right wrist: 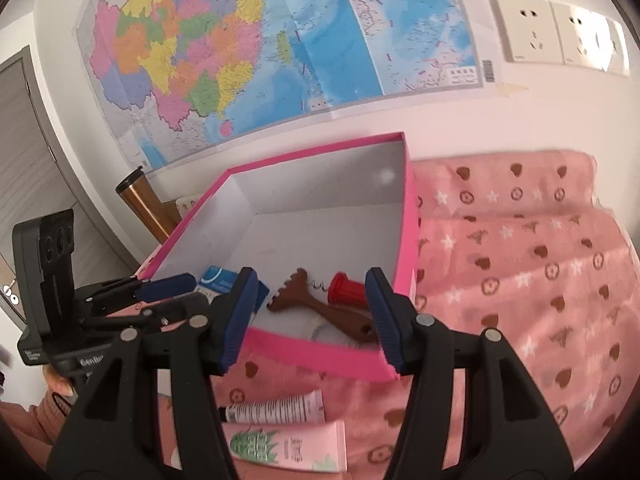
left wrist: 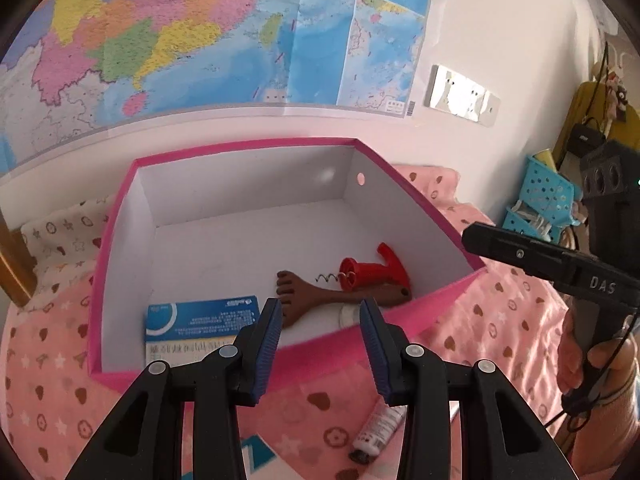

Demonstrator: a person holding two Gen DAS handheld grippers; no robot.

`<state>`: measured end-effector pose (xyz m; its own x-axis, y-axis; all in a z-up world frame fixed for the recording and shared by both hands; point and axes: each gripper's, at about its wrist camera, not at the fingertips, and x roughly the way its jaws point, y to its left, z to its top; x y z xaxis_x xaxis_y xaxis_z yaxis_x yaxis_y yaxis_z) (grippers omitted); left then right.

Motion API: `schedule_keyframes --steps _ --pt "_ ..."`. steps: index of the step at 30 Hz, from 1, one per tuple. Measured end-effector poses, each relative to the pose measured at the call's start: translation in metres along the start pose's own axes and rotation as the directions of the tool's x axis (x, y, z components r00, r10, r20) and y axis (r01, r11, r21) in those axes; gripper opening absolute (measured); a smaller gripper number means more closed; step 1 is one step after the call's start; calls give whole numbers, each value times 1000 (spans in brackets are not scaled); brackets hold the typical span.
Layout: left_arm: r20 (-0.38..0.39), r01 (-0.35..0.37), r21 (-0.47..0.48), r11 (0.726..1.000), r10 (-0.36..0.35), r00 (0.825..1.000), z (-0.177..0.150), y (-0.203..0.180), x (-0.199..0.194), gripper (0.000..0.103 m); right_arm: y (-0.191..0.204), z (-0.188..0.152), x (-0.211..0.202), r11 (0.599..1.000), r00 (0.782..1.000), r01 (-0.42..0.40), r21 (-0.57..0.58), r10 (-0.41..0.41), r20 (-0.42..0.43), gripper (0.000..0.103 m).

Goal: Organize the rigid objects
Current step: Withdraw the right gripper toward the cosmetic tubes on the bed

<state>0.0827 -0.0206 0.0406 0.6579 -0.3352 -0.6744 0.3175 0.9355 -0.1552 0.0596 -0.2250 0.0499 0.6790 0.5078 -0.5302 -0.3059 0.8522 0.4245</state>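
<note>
Right wrist: brown foot-shaped scraper (right wrist: 320,308) in box beyond empty hand-held gripper (right wrist: 310,318)

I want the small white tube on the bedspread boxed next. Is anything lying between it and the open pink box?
Nothing visible does. The white tube lies on the pink bedspread just in front of the pink box's near wall, with only bare cloth between. It must be lifted over that wall. The right gripper has open, empty jaws.
</note>
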Motion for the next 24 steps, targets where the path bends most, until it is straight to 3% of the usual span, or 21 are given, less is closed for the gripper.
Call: schedule_keyframes --steps 6,10,15,24 --pt "33 39 9 999 -39 999 -17 -8 -23 45 5 -24 -20 999 999 -37 -38 37 -4 58" --pt "-3 59 0 998 -59 998 -34 -11 -22 45 6 -46 -13 996 994 -66 -62 60 -86 58" --pt "-101 92 -41 995 -96 990 -57 -12 0 45 0 -69 20 995 970 -85 -47 72 -230 58" --pt "-190 107 -64 992 -118 975 -83 -19 18 45 -6 -87 55 996 927 -77 -49 54 -371 58"
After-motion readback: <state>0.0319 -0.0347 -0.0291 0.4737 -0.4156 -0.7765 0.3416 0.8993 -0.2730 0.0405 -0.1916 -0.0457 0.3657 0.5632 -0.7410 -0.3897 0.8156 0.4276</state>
